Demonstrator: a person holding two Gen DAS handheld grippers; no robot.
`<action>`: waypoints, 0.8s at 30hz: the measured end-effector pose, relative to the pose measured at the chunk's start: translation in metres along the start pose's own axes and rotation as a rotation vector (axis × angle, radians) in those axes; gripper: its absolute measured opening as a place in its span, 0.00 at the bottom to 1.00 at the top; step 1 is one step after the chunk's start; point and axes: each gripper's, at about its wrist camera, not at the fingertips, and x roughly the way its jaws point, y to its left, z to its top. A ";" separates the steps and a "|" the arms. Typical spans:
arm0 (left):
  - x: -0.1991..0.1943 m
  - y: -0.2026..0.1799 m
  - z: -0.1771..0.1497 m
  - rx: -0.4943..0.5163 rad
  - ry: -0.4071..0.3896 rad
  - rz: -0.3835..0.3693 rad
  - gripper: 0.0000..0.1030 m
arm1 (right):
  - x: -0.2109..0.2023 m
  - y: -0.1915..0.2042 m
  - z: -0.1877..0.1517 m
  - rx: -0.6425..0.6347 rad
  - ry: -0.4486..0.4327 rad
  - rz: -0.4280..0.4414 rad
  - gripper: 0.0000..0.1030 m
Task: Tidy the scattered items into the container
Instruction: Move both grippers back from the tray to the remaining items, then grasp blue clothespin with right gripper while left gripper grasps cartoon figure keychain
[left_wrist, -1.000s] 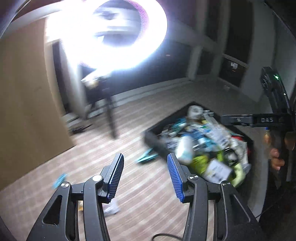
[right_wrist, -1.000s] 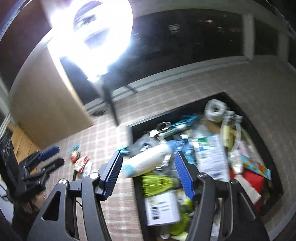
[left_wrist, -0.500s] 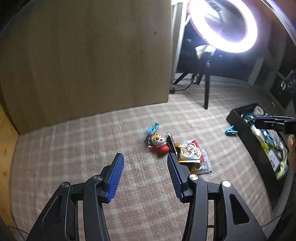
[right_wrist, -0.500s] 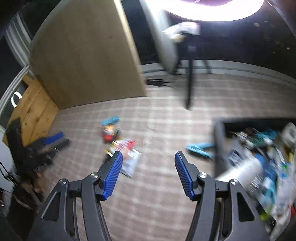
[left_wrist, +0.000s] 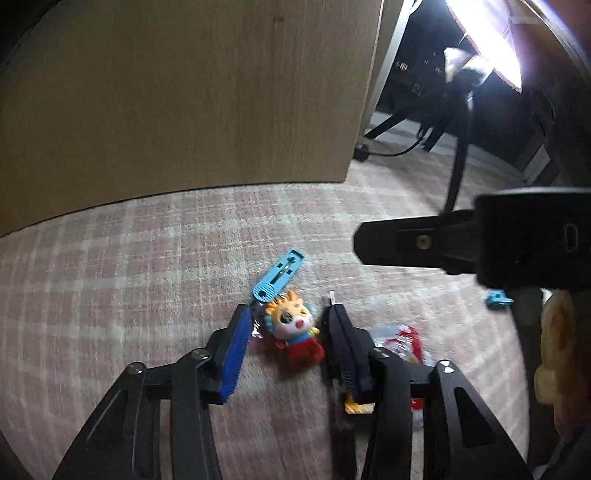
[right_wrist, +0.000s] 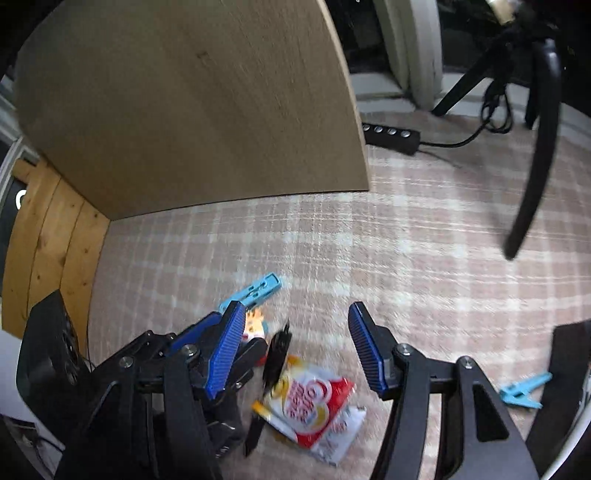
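The left tool (left_wrist: 286, 334) is pointed down at the carpet (left_wrist: 147, 266), jaws closing, with a small doll (left_wrist: 295, 328) between the pads, not yet pressed. A blue clip (left_wrist: 279, 275) lies just beyond the doll. The right tool (right_wrist: 295, 339) is held with jaws apart and empty over a snack packet (right_wrist: 314, 406). A second blue clip (right_wrist: 522, 393) lies well apart, to the right.

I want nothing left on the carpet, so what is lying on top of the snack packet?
A thin black pen-like stick lies across the snack packet's left edge. The packet's left corner hides behind the left gripper, whose closing jaws straddle the doll, so anything under there cannot be seen.
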 end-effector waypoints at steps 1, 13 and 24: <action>0.003 0.001 -0.001 0.002 0.006 0.003 0.34 | 0.006 0.000 0.002 0.009 0.009 -0.006 0.56; -0.014 0.025 -0.027 -0.035 -0.021 -0.026 0.33 | 0.062 0.022 0.019 0.075 0.088 0.020 0.56; -0.040 0.053 -0.057 -0.085 -0.046 -0.010 0.33 | 0.081 0.072 0.017 -0.072 0.096 -0.100 0.30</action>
